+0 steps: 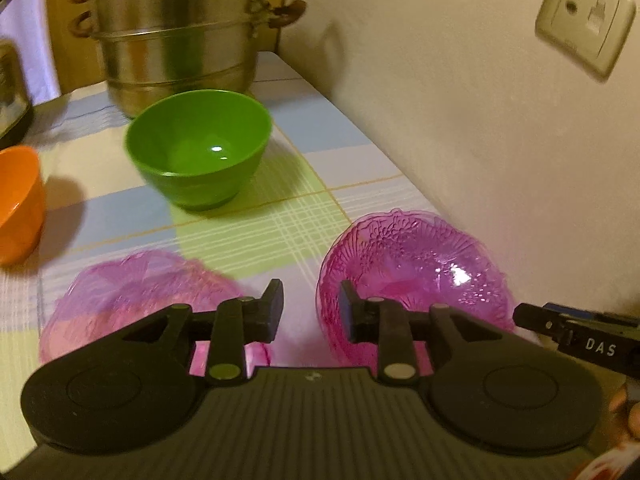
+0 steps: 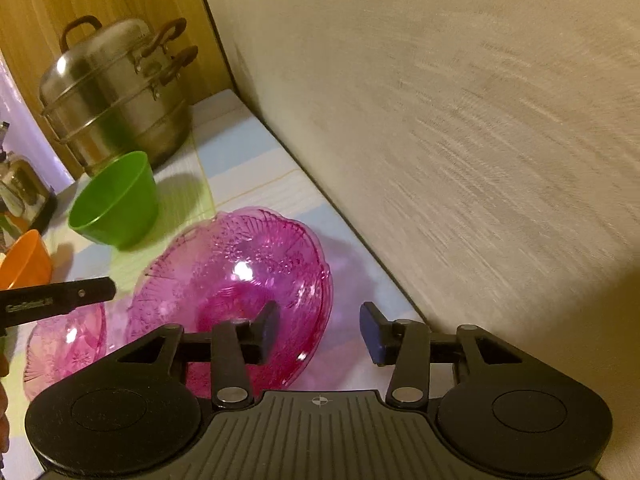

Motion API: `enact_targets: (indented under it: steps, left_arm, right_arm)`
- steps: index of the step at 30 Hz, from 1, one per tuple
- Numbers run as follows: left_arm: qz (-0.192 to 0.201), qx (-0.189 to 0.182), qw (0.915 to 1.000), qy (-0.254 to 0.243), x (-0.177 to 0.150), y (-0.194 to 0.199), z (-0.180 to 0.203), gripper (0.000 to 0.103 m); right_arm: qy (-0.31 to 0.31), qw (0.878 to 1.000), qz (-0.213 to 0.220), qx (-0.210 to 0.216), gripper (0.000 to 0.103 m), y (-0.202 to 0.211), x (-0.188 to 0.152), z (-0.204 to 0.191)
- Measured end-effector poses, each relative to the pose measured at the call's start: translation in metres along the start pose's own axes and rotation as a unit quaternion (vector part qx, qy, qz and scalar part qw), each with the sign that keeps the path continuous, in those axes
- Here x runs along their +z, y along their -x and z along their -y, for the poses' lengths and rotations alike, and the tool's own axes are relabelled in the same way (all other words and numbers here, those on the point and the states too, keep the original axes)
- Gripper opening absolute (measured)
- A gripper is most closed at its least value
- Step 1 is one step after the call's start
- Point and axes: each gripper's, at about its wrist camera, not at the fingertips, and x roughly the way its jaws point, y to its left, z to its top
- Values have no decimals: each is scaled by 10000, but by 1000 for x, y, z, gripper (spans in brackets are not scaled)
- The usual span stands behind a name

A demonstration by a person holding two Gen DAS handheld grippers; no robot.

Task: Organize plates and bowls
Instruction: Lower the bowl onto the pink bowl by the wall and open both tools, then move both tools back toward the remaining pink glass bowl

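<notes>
Left gripper (image 1: 310, 312): jaws parted by a moderate gap, nothing between them. It hangs low over the tablecloth (image 1: 256, 216), aimed at the strip of cloth between two pink bowls. Right gripper (image 2: 318, 330): jaws spread wider, also empty. Its left finger shows in front of the darker pink bowl (image 2: 236, 292) and its right finger over the cloth outside the rim, so the near rim lies roughly between them. Whether either finger touches the rim I cannot tell.

Judgement: the right tool is lined up to pinch that bowl by its rim; the left waits beside it.

Task items:
- darker pink bowl, close to the wall (image 2: 460, 140), looks tilted in the right wrist view; that may be the lens.
- paler pink bowl (image 1: 132, 300), on the cloth to the left, near the other but apart from it.
- green bowl (image 1: 200, 152), upright, farther back, just in front of the steamer pot (image 1: 176, 40).
- orange bowl (image 1: 18, 204), at the far left edge, partly cut off.

No plates in view. Likely grouping: pink into pink, green with orange.

Obstacles: the wall leaves little room on the right side of the darker bowl, so the right finger has a narrow slot. Each gripper's finger tip shows in the other's view, so the two tools are near each other and could collide. A wall socket (image 1: 584, 20) sits high, out of the way. Both views are blurred.
</notes>
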Motion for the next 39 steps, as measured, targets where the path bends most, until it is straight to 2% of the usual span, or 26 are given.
enact_targets:
  steps: [6, 10, 15, 17, 20, 28, 39]
  left_arm:
    - [106, -26, 9993, 350, -18, 46, -8, 39]
    - [138, -32, 9988, 459, -36, 76, -11, 56]
    - [217, 21, 9978, 623, -62, 114, -20, 69]
    - [255, 101, 9972, 691, -74, 129, -25, 80]
    - [305, 291, 9958, 818, -90, 148, -32, 89]
    - [361, 653, 9928, 937, -119, 185, -48, 92]
    - [277, 824, 9888, 1214, -139, 206, -69, 92]
  right_arm:
    - [-204, 9998, 3, -15, 47, 33, -13, -8]
    - [-232, 9997, -23, 97, 50, 61, -28, -17]
    - [-335, 9990, -48, 285, 60, 96, -49, -30]
    - [-302, 9989, -67, 348, 63, 107, -58, -36]
    - [-219, 9989, -102, 410, 69, 121, -69, -46]
    - [147, 9986, -209, 474, 74, 142, -95, -75]
    - [409, 9969, -306, 596, 74, 152, -112, -101]
